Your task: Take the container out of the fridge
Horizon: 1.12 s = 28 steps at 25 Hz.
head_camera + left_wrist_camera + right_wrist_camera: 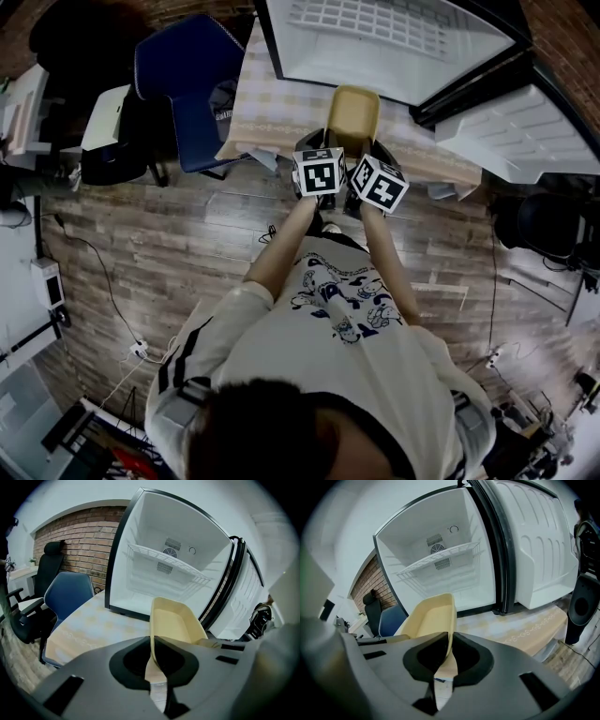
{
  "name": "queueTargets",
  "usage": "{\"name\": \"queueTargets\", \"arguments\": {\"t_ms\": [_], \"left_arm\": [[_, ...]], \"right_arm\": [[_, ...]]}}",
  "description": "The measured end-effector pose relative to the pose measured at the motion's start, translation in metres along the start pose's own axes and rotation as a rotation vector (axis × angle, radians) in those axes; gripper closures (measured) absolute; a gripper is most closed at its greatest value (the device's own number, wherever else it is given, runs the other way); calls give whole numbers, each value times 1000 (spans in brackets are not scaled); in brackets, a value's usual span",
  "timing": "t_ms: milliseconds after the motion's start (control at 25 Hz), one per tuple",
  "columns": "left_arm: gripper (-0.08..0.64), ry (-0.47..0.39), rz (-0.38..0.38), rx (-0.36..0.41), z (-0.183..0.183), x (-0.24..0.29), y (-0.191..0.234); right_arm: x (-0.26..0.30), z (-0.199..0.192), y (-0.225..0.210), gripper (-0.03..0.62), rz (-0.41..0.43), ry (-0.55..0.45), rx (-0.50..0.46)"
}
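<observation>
Now the yellow container (352, 112) is seen outside the fridge (375, 37), just in front of its open compartment and over the near edge of the table (253, 103). Whether it is rested on the tabletop or held just above it cannot be told.

The container is gripped from both sides. In the left gripper view, the jaws of the left gripper (152, 653) are closed tightly on the container's (176, 623) left wall, with only the thin rim pinched between them. In the right gripper view, the jaws of the right gripper (449, 653) are likewise closed on the right wall of the container (429, 616). From the head view, the left gripper (317, 155) and the right gripper (375, 164) are seen side by side, close together, at the container's near end.

The container is shown empty. Behind it, the fridge (173, 559) is stood on the table (89, 625) with its door (539, 541) swung wide to the right, and a white wire shelf (164, 562) is seen inside. A blue chair (183, 75) is placed at the table's left end, beside a black chair (47, 569) and a brick wall (79, 536).
</observation>
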<state>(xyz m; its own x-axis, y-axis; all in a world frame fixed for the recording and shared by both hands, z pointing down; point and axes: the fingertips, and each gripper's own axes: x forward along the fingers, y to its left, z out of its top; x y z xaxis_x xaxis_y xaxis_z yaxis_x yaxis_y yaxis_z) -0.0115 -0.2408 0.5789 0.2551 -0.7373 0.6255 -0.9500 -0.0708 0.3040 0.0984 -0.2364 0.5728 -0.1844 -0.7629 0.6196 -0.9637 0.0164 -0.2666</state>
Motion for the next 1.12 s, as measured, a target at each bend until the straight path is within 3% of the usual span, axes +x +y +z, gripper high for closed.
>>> {"name": "queueTargets", "arguments": {"t_ms": [480, 1120], "left_arm": [[525, 3, 19, -9, -32, -27, -17], [526, -13, 39, -14, -43, -46, -23]], "right_arm": [[-35, -20, -14, 541, 1, 18, -5], [-51, -31, -15, 541, 22, 20, -8]]}}
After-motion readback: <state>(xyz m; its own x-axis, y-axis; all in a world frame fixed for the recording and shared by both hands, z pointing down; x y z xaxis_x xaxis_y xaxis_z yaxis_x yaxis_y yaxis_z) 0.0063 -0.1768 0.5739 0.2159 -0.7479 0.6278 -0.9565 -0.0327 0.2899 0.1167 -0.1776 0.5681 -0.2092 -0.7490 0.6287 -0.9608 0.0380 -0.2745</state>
